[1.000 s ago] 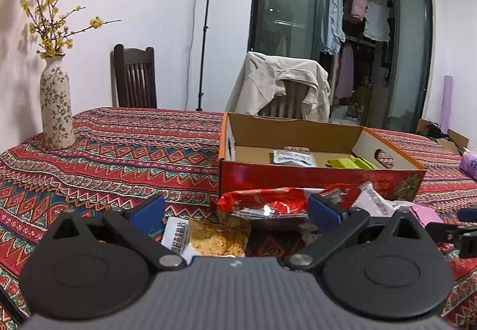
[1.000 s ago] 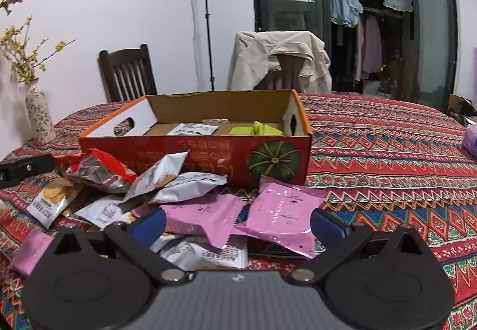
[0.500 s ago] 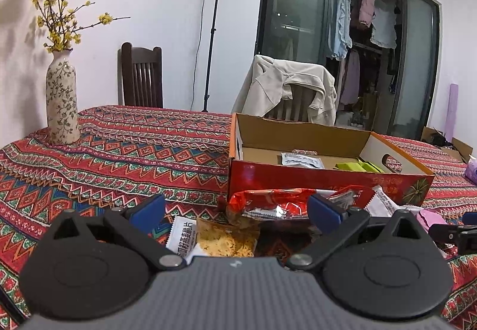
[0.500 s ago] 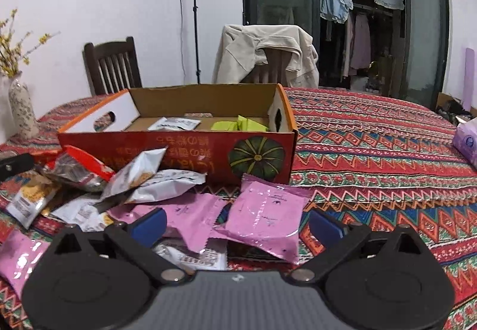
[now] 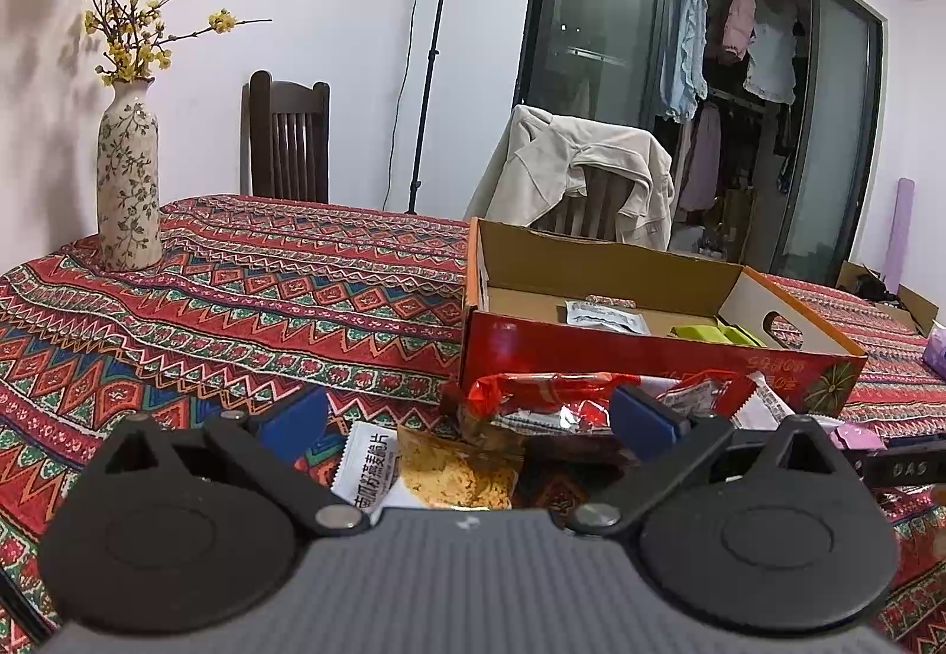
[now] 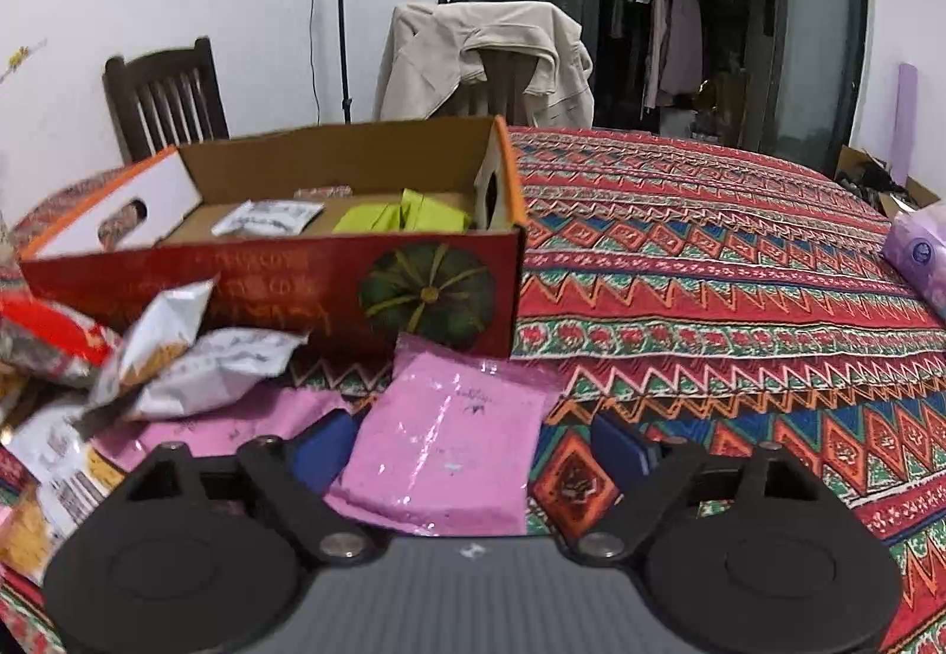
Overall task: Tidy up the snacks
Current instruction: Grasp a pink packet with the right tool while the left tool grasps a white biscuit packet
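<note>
**Operator:** On my right gripper [image 6: 470, 444] the jaws have just been closing, though they are not shut: the pink packet [image 6: 443, 447] lies between the blue pads [image 6: 322, 447] with a gap on the right side, so nothing is held.

**Observer:** And the left?

**Operator:** The left gripper [image 5: 467, 420] stands wide open over the oat-crisp packet [image 5: 425, 468] and the red wrapper [image 5: 550, 397], gripping neither.

**Observer:** Which step, then?

**Operator:** I judge it the pickup of that pink packet, which lies on the tablecloth [image 6: 739, 299] just in front of the red cardboard box [image 6: 284, 287]. Next I'd need to finish the squeeze, lift clear, and carry it over the box's front wall to join the green packets [image 6: 408, 219] inside.
</note>
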Available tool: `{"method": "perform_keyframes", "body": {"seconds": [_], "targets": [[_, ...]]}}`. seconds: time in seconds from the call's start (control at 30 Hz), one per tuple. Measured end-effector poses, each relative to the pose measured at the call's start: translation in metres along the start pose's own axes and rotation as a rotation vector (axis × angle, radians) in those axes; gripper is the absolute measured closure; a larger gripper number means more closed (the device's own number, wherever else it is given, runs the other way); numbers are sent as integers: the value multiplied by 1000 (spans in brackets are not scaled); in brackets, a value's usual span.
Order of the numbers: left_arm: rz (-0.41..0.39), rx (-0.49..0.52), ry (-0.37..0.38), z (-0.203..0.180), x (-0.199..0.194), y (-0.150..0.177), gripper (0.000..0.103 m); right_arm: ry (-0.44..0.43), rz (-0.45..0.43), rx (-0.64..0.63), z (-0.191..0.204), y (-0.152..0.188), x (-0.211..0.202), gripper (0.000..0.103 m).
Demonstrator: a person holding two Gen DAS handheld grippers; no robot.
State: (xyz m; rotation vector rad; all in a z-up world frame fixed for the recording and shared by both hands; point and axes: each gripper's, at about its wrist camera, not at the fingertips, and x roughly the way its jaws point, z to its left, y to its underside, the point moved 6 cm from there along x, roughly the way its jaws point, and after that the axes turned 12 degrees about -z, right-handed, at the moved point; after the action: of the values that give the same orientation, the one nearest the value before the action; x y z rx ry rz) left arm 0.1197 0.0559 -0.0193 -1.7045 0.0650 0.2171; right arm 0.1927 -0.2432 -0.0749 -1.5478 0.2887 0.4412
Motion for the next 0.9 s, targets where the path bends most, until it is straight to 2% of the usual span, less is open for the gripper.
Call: {"method": "perform_keyframes", "body": {"seconds": [0.17, 0.23, 0.3, 0.37, 0.47, 0.73, 0.9], "targets": [[4, 5, -4, -1, 1, 1, 0, -12, 14, -9, 2, 6, 5, 21], [6, 4, -7, -1, 1, 1, 0, -26, 11, -11, 4, 6, 3, 27], [9, 1, -8, 0, 1, 2, 0, -56, 5, -6, 6, 5, 1, 41], [12, -1, -10, 0, 1, 2, 0, -54, -4, -12, 7, 6, -3, 43], [12, -2, -13, 0, 1, 2, 0, -45, -27, 0, 5, 5, -9, 44], [31, 4, -31, 1, 4, 2, 0, -48, -177, 39, -2, -5, -43, 44], [59, 8, -34, 0, 4, 0, 0, -80, -197, 26, 1, -7, -49, 44]]}}
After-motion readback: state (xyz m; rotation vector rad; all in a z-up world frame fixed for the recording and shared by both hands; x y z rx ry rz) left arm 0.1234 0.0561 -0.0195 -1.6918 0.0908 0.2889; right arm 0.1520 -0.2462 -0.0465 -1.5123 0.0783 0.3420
